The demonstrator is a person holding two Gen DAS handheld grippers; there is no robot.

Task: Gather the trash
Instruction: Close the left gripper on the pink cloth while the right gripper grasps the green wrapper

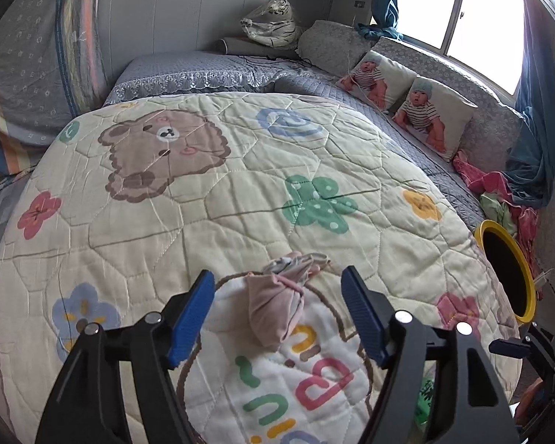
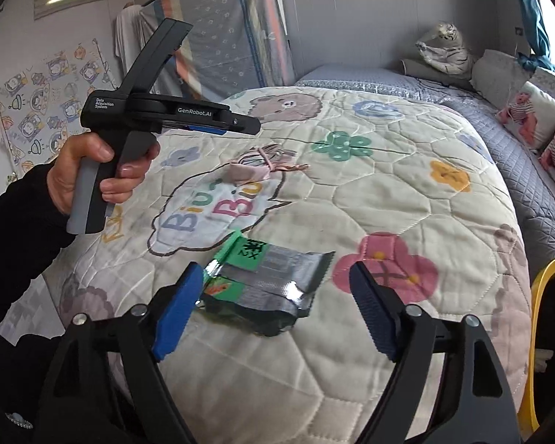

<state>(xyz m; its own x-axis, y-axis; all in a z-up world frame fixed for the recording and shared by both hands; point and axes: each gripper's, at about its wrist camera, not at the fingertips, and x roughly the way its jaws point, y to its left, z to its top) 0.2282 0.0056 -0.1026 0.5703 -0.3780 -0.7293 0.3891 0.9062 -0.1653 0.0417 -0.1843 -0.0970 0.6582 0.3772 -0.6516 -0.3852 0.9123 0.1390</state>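
With the yellow-rimmed bin (image 2: 547,281) waiting at the bedside, the right gripper (image 2: 273,310) gapes around the snack wrapper (image 2: 266,285), while the left gripper (image 1: 277,314), equally unclenched, straddles the pink knotted bag (image 1: 277,303).

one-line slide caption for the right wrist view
Open right gripper hovers at a silver-green snack wrapper on the cartoon quilt.

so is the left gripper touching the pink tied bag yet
Apart. The right wrist view shows the left gripper hovering above the pink tied bag, quilt visible between them.

Black tongs (image 2: 273,310) with blue pads (image 2: 174,318); black sleeve (image 2: 14,229).
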